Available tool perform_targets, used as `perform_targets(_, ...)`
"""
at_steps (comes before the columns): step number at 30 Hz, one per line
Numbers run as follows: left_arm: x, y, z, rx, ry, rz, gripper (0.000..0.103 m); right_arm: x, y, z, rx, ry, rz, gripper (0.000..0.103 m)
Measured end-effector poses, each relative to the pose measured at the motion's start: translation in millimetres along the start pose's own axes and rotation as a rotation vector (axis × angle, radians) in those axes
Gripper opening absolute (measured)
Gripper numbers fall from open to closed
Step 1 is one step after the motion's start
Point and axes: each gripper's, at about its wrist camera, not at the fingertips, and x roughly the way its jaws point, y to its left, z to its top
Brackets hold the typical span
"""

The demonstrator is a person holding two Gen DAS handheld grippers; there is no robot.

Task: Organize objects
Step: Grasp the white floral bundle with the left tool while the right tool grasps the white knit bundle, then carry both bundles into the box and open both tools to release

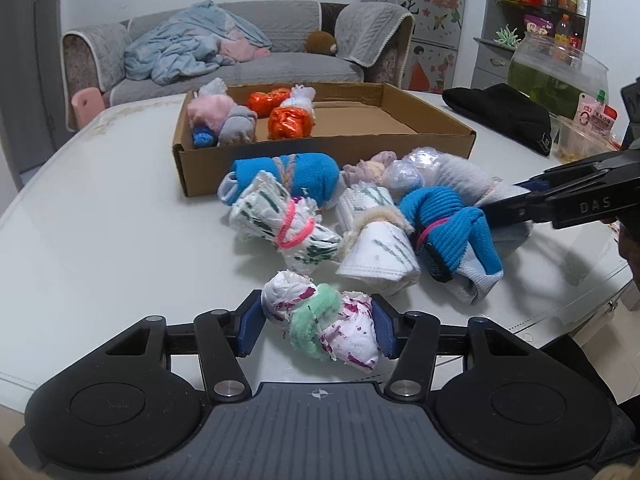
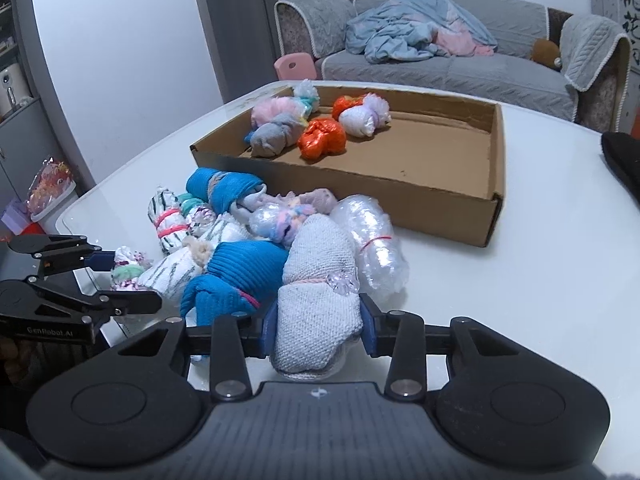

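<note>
A shallow cardboard box (image 1: 320, 148) (image 2: 400, 200) on the white table holds several rolled bundles at its left end, among them an orange one (image 1: 289, 123) (image 2: 322, 138). A pile of rolled sock bundles lies in front of it. My left gripper (image 1: 318, 326) is shut on a white bundle with purple specks and a green tie (image 1: 320, 320), also seen in the right wrist view (image 2: 126, 266). My right gripper (image 2: 318, 322) is shut on a pale grey knitted roll (image 2: 316, 304), which also shows in the left wrist view (image 1: 464, 178).
A blue ribbed bundle (image 1: 444, 228) (image 2: 236, 276), white-green rolls (image 1: 280, 224) and a bubble-wrap roll (image 2: 372, 244) crowd the pile. A black cap (image 1: 500, 116), a fish bowl (image 1: 556, 72) and snack packets stand at the table's right. A grey sofa (image 2: 440, 60) is behind.
</note>
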Motion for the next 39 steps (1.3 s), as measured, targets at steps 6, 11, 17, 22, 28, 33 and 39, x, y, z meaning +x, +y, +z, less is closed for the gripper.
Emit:
perform_targets(6,-15.5,15.6,8.3,-0.012,-0.025,0.031,0.061,-15.8,-3.0,4.5,-0.002,-0.023,0.001,0.037)
perform_targets(11,-28.1,27.5,22.9,-0.008,-0.054,0.054,0.061,-26.9,-2.8,13.9,-0.014,-0.052,0.008,0.037)
perform_targets(17,-39.1,39.8,44.2,0.0,-0.093,0.065,0.062,-40.0,-5.6,28.3,-0.014,-0.094,0.011,0.037)
perform_targets(22,-42.8,42.0,68.3,0.041,-0.132,0.064,0.062,-45.6,-9.1,47.1,-0.034,-0.131,0.001,0.037)
perform_targets(28,-35.6,43.1,104.4,0.072,-0.162,0.056,0.062,-38.6,-10.9,78.2,-0.075,-0.16,-0.01,0.037)
perform_targets(33,-18.7,48.9,141.5,0.101,-0.158,0.041,0.062,-25.5,-10.2,108.6,-0.113,-0.181,0.024,0.037)
perform_targets(39,15.7,56.7,176.8,0.123,-0.097,0.021,0.062,3.4,-1.0,138.2,-0.163,-0.165,0.077,0.037)
